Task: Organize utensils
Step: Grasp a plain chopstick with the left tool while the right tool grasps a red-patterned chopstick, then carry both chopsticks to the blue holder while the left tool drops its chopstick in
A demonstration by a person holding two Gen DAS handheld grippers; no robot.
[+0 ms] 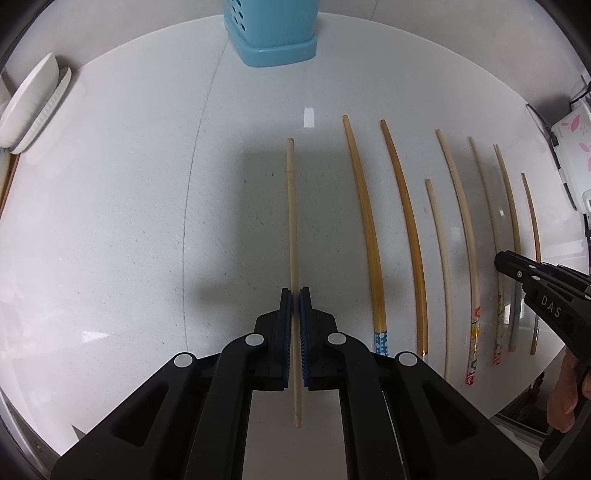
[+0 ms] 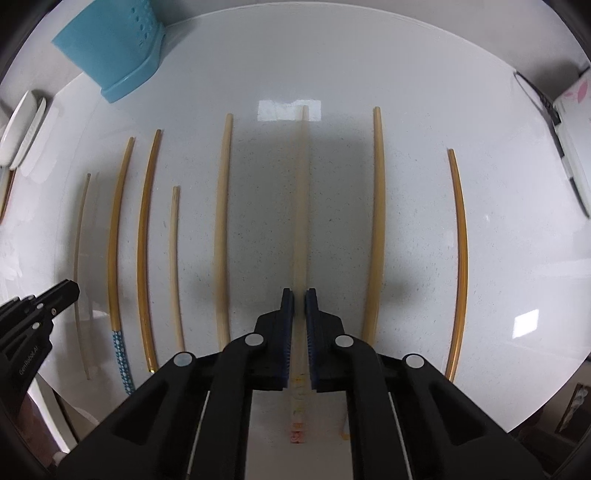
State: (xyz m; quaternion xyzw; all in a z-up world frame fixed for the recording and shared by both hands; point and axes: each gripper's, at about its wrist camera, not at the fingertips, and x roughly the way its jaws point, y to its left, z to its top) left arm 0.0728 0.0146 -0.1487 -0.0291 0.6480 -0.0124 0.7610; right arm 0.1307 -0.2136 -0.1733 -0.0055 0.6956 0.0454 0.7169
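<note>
My left gripper (image 1: 295, 295) is shut on a pale wooden chopstick (image 1: 293, 229), which runs straight ahead between its blue pads. A blue perforated utensil holder (image 1: 273, 33) stands at the far edge of the white counter. Several more chopsticks lie side by side to the right, among them an amber one with a blue dotted end (image 1: 365, 229). In the right wrist view my right gripper (image 2: 299, 295) is shut on a pale chopstick with a patterned end (image 2: 301, 206). The holder (image 2: 110, 44) stands far left there. The left gripper's fingers (image 2: 64, 291) show at the left edge.
White dishes (image 1: 33, 103) are stacked at the far left of the counter (image 1: 129, 240). An appliance with pink flower marks (image 1: 572, 140) and a cable sits at the far right. The counter's near edge runs just behind both grippers.
</note>
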